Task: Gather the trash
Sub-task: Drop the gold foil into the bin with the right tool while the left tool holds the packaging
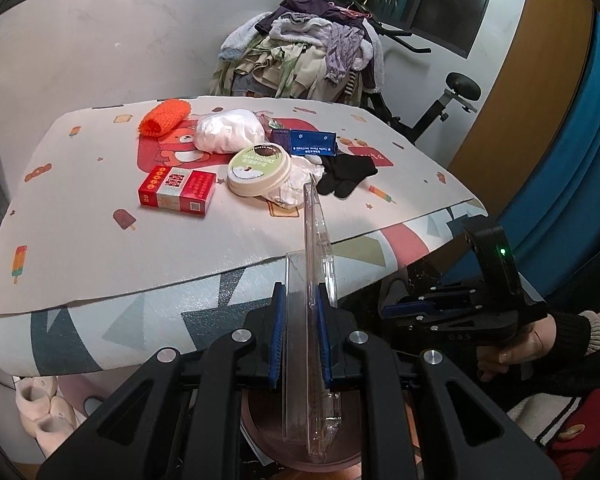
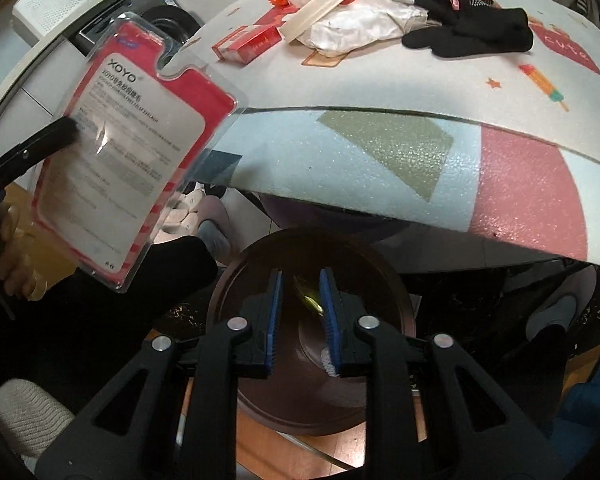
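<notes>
My left gripper (image 1: pixel 300 296) is shut on a clear blister pack (image 1: pixel 314 280), held edge-on above the brown round bin (image 1: pixel 268 412). In the right wrist view the pack (image 2: pixel 132 152) shows its red-and-white card at the left. My right gripper (image 2: pixel 300 280) points down into the bin (image 2: pixel 340 400) with its jaws apart; a small yellowish scrap (image 2: pixel 310 298) shows between the tips, and white fluff clings to one pad (image 2: pixel 329 360). On the table lie a red box (image 1: pixel 176 194), a cream tub (image 1: pixel 258 172), crumpled white paper (image 1: pixel 296 188), a black glove (image 1: pixel 346 176) and a blue packet (image 1: pixel 312 142).
A white bag (image 1: pixel 228 130) and an orange net (image 1: pixel 164 116) lie at the table's far side. The foam table edge (image 2: pixel 340 152) overhangs the bin. A heap of clothes (image 1: pixel 300 56) sits behind on an exercise bike. Pale slippers (image 1: pixel 44 412) lie on the floor at the left.
</notes>
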The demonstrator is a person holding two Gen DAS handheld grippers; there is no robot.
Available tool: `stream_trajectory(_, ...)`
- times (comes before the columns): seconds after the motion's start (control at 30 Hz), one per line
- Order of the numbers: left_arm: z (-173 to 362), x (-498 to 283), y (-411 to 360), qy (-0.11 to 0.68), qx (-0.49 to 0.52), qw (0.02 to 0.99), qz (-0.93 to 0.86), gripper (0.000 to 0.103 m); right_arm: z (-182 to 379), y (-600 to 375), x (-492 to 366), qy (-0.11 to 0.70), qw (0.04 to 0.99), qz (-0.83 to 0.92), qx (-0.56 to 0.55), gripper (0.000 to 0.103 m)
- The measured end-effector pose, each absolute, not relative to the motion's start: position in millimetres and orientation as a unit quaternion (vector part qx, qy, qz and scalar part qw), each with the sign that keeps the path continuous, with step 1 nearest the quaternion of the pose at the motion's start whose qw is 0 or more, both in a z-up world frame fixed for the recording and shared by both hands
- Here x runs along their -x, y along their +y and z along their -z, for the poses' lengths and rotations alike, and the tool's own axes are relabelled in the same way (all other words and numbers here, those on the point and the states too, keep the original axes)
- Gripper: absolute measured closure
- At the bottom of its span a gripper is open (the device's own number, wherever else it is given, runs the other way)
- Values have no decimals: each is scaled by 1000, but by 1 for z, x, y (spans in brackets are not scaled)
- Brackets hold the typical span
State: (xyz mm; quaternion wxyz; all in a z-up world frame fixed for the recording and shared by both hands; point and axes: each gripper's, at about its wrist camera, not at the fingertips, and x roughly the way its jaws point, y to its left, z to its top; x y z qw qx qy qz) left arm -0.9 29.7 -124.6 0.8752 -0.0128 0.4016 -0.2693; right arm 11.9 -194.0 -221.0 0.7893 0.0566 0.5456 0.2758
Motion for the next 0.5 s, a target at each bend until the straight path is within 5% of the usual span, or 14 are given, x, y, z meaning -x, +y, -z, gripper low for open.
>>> stream_trajectory(0.07,126,2,29,401,8,875,270,88,218,-195,-13,536,797,-273,-55,70)
stream_trajectory(0.3,134,4,26,400,2,875,272,88,195,-209,-4,460,853,-245,-25,11)
stream_trajectory(0.5,142,8,22,405,-3,872,276,88,191,-222,2,408,888,-212,1,6)
